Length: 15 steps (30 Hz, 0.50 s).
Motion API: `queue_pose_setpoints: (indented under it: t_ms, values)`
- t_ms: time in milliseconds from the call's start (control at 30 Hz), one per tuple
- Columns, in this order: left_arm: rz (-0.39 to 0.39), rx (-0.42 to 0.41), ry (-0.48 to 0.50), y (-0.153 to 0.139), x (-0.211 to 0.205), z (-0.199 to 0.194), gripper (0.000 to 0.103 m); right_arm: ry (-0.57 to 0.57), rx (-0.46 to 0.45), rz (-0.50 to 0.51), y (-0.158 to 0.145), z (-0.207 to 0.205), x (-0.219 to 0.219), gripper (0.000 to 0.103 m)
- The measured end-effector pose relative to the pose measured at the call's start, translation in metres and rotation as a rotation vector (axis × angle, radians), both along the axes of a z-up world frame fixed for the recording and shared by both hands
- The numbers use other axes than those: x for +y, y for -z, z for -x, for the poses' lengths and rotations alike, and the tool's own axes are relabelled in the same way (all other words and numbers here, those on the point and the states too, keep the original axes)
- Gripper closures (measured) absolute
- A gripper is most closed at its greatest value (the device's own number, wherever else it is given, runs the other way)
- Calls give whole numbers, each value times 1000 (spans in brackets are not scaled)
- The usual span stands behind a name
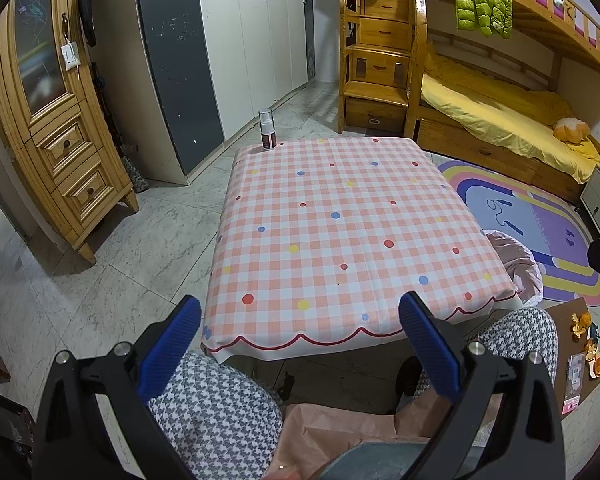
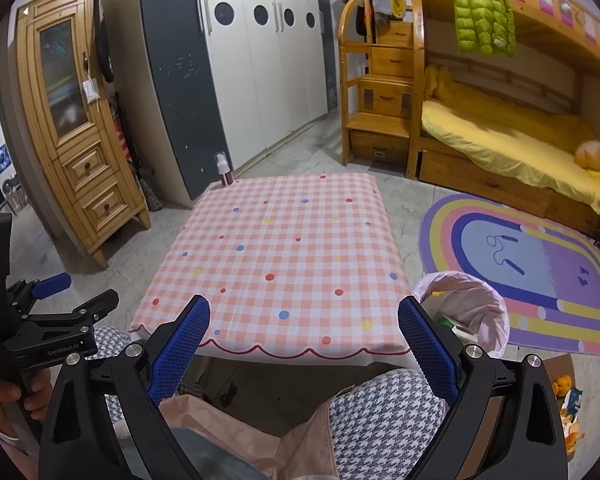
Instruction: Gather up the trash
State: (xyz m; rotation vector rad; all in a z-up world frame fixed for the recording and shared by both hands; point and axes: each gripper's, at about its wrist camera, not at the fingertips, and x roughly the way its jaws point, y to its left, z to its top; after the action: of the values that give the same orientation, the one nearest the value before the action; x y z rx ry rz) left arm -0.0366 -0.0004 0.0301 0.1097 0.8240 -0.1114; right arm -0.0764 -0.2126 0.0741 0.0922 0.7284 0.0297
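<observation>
Both held low over the lap, near the front edge of the tabletop (image 1: pixel 340 220), likely a resting pose from which either side can be reached. Left gripper (image 1: pixel 300 344) with fingers spread wide, nothing between them; right gripper (image 2: pixel 304 344) likewise spread and empty. No litter seen on the checked cloth, only a spray bottle (image 1: pixel 266 129) upright at the far left corner, probably not trash. Lined trash bin (image 2: pixel 496 320) on the floor just beside the tabletop's right front corner, already holding some scraps, handy for drops. Remaining trash apparently orange peels (image 1: pixel 582 324) and a small wrapper (image 1: pixel 574 380) on a cardboard sheet (image 1: pixel 560 320) on the floor, past the right knee, well apart from the left gripper and nearer the right one. Next move probably a reach down to the right.
</observation>
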Motion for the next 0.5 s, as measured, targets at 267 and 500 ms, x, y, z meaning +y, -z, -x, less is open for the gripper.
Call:
queue_pose_setpoints:
  t_ms: [267, 500]
  values:
    - [3, 7, 1, 1, -1, -1, 7, 1, 2, 0, 0, -1, -1, 9]
    - [4, 9, 1, 1, -1, -2, 7, 1, 3, 1, 0, -1, 0, 9]
